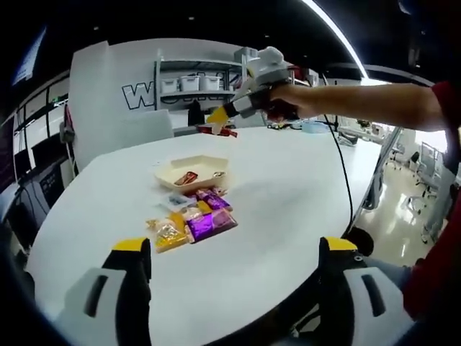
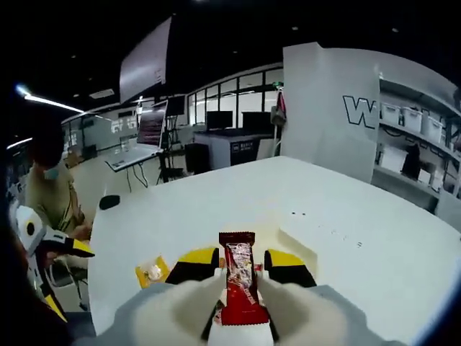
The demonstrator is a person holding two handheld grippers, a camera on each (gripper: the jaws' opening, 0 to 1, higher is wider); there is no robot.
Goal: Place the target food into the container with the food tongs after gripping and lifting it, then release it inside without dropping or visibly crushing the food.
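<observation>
Between right claw [image 2: 241, 265] tips: red snack packet [image 2: 240, 285] (glossy, uncrushed).

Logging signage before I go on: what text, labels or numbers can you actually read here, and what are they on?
"W": big outlined letter on the white wall panel; the left gripper view shows further letters hidden by shelving.
Red snack packet held in the right gripper: print too blurred to read.
Wrapped snacks on the table: print too small to read.
Monitor in the background: unreadable.

An open-plan office or lab: a large white bench [image 1: 288, 194], shelves of storage bins [image 2: 418, 119], desks with monitors [image 2: 220, 119], and glass partitions behind.
</observation>
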